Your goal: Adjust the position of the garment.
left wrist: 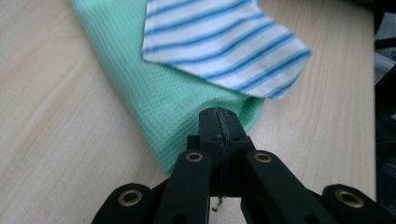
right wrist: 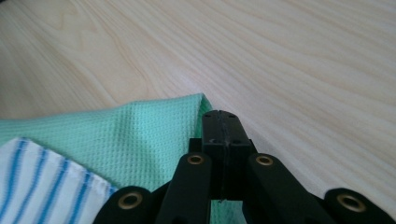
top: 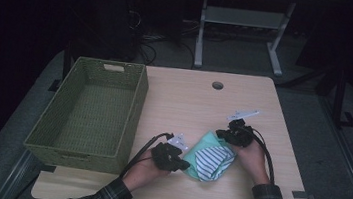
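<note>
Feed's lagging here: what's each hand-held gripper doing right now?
Left hand-held gripper: shut, jaws together at the green cloth's edge; grip unclear.
Right hand-held gripper: shut, at the cloth's corner; grip unclear.

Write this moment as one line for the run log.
left gripper: shut, at green cloth edge | right gripper: shut, at cloth corner | striped cloth: on green cloth | basket: left on table

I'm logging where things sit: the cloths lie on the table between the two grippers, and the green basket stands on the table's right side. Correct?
Not quite. The basket stands on the table's left side, as the high view shows. The rest holds: the cloths lie on the table between the left gripper and the right gripper.
</note>
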### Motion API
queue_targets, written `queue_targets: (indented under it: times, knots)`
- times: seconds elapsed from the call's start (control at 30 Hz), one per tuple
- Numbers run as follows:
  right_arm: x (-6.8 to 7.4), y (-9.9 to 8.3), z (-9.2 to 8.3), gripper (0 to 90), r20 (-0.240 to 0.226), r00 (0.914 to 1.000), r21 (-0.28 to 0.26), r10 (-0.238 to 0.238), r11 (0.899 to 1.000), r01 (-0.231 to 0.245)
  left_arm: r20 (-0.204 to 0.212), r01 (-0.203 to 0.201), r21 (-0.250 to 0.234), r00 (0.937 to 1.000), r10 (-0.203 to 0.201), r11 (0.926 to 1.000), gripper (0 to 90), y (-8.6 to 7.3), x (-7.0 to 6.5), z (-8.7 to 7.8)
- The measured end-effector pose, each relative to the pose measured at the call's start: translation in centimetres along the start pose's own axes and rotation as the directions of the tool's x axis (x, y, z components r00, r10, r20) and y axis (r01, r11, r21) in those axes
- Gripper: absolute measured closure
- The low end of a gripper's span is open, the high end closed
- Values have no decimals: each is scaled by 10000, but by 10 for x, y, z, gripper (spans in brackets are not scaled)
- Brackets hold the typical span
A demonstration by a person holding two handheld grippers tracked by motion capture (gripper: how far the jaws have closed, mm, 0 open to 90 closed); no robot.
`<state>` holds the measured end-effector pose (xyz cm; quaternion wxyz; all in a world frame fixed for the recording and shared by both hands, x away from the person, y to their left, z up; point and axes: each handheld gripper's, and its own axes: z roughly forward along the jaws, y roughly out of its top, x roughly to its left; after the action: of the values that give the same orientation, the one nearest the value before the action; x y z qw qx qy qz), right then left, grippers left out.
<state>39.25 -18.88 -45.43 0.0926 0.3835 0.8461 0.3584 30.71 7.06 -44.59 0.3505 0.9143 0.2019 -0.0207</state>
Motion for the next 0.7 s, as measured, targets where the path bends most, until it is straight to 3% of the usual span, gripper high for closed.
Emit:
queue_targets:
  times: [0.23,0.37,0.5,0.53,0.6,0.7]
  knots:
    - [1,-3,13,899,-16,9999,393,-161,9991,162,-305,-246,711,9992,269,9972,894,-2,2,11]
    - [0,-5,12,899,-68,9999,335,-114,9994,116,-409,-105,574,9991,129,9983,895,-3,4,11]
    - [-1,-8,8,899,-6,10000,412,-95,9991,95,-551,-141,770,9983,183,9969,895,-2,9,9]
    - [-1,-9,7,899,-8,10000,417,-95,9991,96,-629,49,617,9980,-10,9981,896,-2,9,9]
    - [-2,-11,4,899,50,9999,466,-145,9988,143,-719,-34,771,9974,89,9970,896,-1,13,8]
    - [-2,-16,0,899,83,9999,474,-96,9988,92,-906,223,607,9958,-167,9979,896,1,18,9]
